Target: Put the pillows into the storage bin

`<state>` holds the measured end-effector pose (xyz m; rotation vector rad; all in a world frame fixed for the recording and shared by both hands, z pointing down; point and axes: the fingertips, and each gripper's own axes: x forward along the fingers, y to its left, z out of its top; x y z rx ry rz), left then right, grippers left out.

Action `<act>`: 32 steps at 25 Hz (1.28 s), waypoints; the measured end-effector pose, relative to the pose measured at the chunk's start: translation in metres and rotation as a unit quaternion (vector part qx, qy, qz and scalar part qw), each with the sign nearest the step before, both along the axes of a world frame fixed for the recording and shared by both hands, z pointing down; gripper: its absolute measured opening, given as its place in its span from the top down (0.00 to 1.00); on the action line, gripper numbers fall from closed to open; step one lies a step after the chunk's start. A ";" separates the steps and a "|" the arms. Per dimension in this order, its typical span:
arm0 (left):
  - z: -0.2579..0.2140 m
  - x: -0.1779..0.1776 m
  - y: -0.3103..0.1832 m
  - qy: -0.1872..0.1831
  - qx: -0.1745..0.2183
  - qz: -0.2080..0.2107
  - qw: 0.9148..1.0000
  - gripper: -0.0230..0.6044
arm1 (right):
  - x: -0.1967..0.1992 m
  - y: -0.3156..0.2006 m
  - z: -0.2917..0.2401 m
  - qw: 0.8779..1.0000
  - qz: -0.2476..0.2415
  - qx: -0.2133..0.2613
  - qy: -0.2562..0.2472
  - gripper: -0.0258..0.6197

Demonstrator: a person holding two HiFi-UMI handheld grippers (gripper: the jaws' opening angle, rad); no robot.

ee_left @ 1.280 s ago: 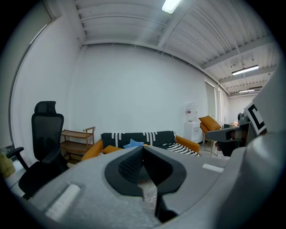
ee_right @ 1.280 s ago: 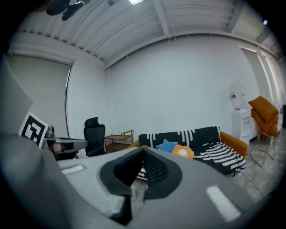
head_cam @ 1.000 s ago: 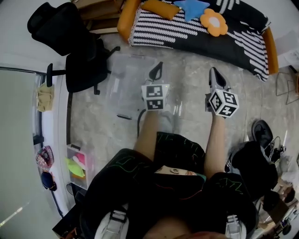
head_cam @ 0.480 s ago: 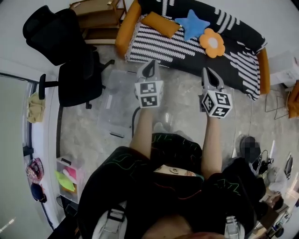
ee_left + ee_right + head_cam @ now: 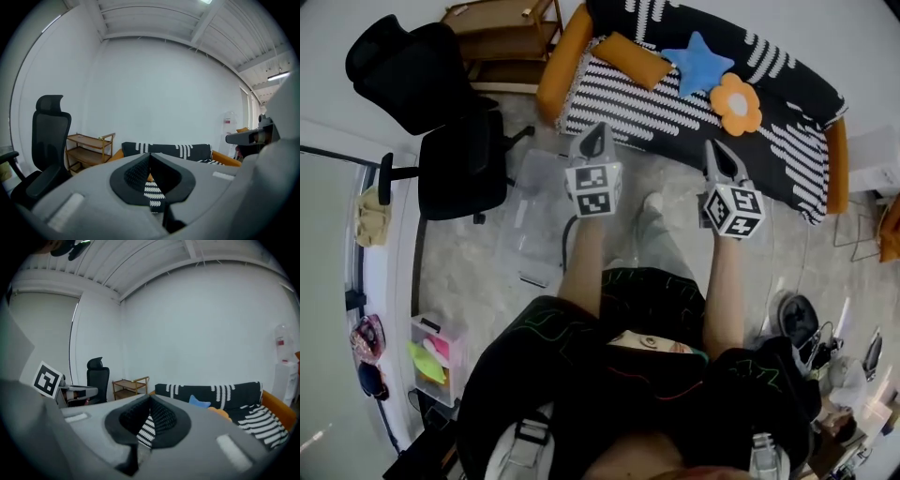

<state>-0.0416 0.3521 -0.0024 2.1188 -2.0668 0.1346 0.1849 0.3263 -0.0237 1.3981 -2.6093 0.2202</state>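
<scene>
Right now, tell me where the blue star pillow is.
Head view, top centre: the blue star pillow lies on the striped sofa, between the orange rectangular pillow on its left and the flower pillow on its right.

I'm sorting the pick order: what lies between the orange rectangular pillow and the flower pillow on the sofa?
The blue star pillow, on the striped sofa; the head view shows it.

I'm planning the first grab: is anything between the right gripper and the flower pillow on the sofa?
Nothing visible does. The right gripper, shut and empty, points toward the sofa; the flower pillow lies uncovered on its seat, beside the star pillow.
</scene>
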 end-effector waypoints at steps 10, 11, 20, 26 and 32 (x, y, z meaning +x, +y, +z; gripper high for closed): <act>0.026 -0.026 -0.102 -0.006 -0.052 -0.031 0.998 0.95 | -0.054 -0.129 0.032 0.997 -0.056 -0.055 -0.011 0.96; 0.032 -0.025 -0.113 -0.007 -0.063 -0.031 0.998 0.95 | -0.054 -0.143 0.038 0.997 -0.054 -0.064 -0.005 0.96; 0.041 -0.008 -0.214 -0.003 -0.083 -0.006 0.997 0.95 | -0.014 -0.272 0.053 0.995 -0.007 -0.094 -0.020 0.96; 0.030 -0.057 -0.242 0.009 -0.080 -0.041 0.996 0.95 | 0.014 -0.349 0.018 0.995 0.036 -0.068 -0.057 0.96; 0.041 -0.071 -0.279 -0.004 -0.105 -0.015 0.994 0.95 | -0.042 -0.358 0.052 0.994 0.004 -0.101 -0.043 0.96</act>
